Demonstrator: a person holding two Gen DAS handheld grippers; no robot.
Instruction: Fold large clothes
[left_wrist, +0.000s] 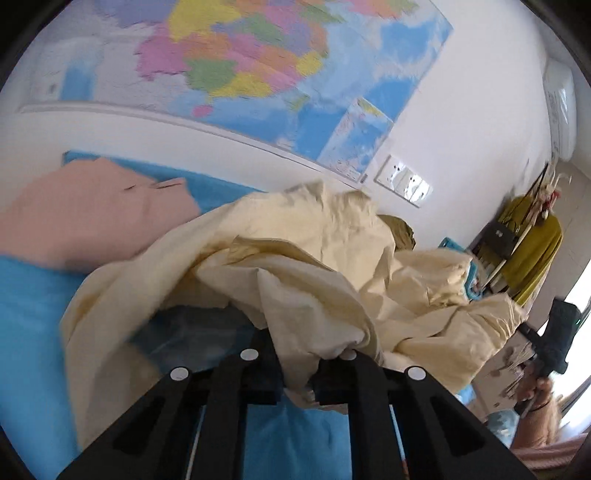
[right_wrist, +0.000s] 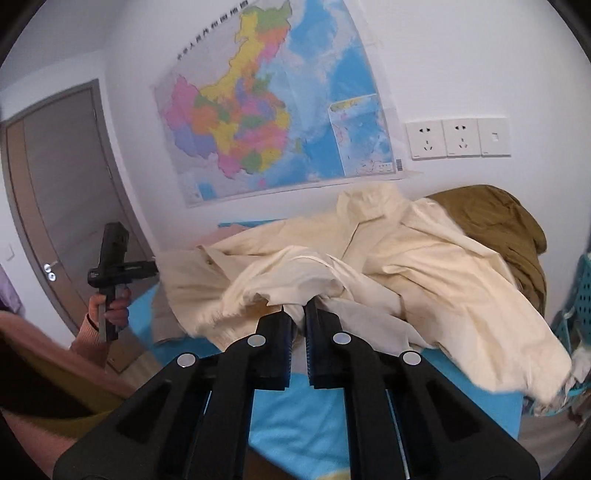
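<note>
The crumpled cream cotton garment (right_wrist: 369, 266) is bunched mid-table on the blue cloth-covered table (right_wrist: 295, 417). My right gripper (right_wrist: 298, 314) and left gripper (left_wrist: 295, 373) each pinch a fold of it. Risk: thin bites could slip, or snag the olive-brown garment (right_wrist: 517, 236) at far right. Wall is close behind; there's free room near me.

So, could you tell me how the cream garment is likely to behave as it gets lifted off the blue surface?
Probably floppy: the cream garment sags in loose folds between the right tool and the left tool, both shut on it. It looks thin and creased, so likely light. Its free edge may drag over the blue surface.
</note>
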